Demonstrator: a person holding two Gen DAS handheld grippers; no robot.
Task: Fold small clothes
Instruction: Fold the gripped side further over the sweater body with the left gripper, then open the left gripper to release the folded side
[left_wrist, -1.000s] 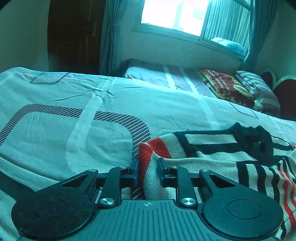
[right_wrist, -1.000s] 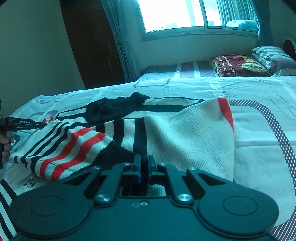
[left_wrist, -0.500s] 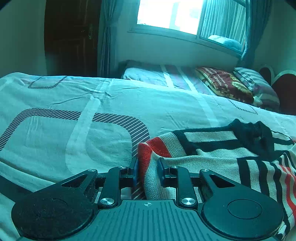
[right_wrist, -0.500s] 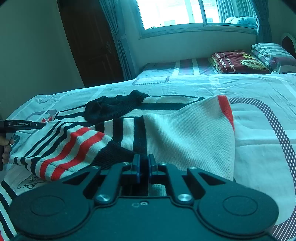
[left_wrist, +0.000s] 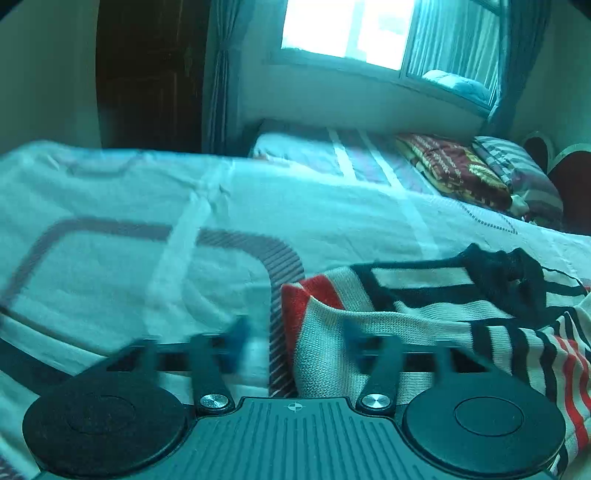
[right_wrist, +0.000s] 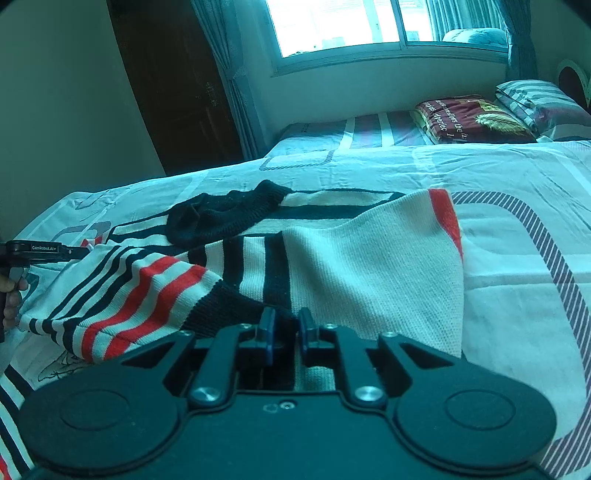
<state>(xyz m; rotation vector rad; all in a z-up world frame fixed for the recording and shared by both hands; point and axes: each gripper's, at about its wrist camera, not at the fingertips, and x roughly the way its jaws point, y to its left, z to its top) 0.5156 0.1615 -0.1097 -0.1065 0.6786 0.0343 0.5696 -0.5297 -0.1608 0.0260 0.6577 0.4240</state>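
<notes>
Broadly, a pale bedsheet printed with rounded grey striped bands (right_wrist: 535, 258) is seen covering the bed, and a cream knitted sweater with black and red stripes (right_wrist: 369, 258) is laid across it, partly folded. A plain cream panel with a red edge band is turned over the striped body, and a bunched black knit part lies at the far side. One striped sleeve with a black cuff is spread toward the near left in the right wrist view.

The left gripper (left_wrist: 293, 332) is shown released, its blurred fingers spread wide on either side of the red-edged corner; half a second ago that corner was clenched between them. The right gripper (right_wrist: 283, 328) is clenched on the sweater's near edge at the black stripe, as before.

Open sheet is available to the right of the cream panel's edge and beyond the garment toward a folded maroon printed blanket (right_wrist: 469, 118) and a striped pillow (right_wrist: 535, 99) by the far wall.
</notes>
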